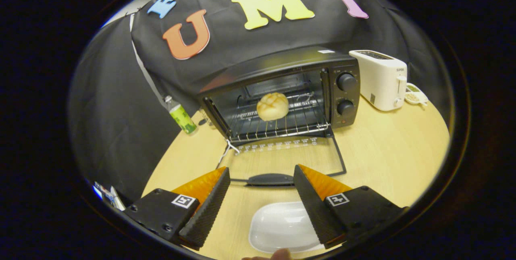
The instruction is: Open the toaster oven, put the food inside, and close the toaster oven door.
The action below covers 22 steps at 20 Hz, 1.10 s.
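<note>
Staged booth kitchen — toaster oven [282, 92], toaster [381, 78], table [387, 151]

black toaster oven [282, 90], golden crosshatched bun [273, 106], white dish [278, 225]

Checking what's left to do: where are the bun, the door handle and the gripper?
bun [273, 106]: gripper view, middle of its top crust.
door handle [270, 179]: gripper view, middle of the grip.
gripper [262, 175]: gripper view, open gap between its fingertips.

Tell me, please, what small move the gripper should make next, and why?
Probably ease forward and down so the open gripper gets under the dark handle of the lowered glass door. The round golden bun already sits on the wire rack inside the black toaster oven, so only closing remains.
</note>
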Each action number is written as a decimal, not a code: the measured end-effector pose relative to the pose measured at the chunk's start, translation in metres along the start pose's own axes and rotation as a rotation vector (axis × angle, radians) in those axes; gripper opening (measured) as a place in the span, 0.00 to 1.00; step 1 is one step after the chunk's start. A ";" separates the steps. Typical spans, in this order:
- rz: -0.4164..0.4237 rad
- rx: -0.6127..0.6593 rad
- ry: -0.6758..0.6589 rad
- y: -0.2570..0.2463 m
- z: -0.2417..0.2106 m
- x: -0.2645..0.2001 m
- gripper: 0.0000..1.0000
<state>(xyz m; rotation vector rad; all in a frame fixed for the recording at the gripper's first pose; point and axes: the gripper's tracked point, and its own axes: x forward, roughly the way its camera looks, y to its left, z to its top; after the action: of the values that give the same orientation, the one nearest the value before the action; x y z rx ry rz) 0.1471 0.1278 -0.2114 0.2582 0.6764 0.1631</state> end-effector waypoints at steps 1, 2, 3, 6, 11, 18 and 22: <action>-0.007 -0.029 0.031 -0.003 -0.010 -0.001 1.00; -0.009 -0.058 0.059 -0.004 -0.019 -0.002 1.00; -0.011 -0.081 0.077 -0.005 -0.026 -0.002 1.00; -0.029 -0.111 0.115 -0.009 -0.040 0.005 1.00; -0.060 -0.075 0.165 -0.019 -0.048 0.027 1.00; -0.104 -0.103 0.183 -0.029 -0.051 0.050 1.00; -0.128 -0.120 0.164 -0.032 -0.046 0.060 1.00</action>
<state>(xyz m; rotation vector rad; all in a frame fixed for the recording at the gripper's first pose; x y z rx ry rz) 0.1656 0.1193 -0.2909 0.0857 0.8403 0.1026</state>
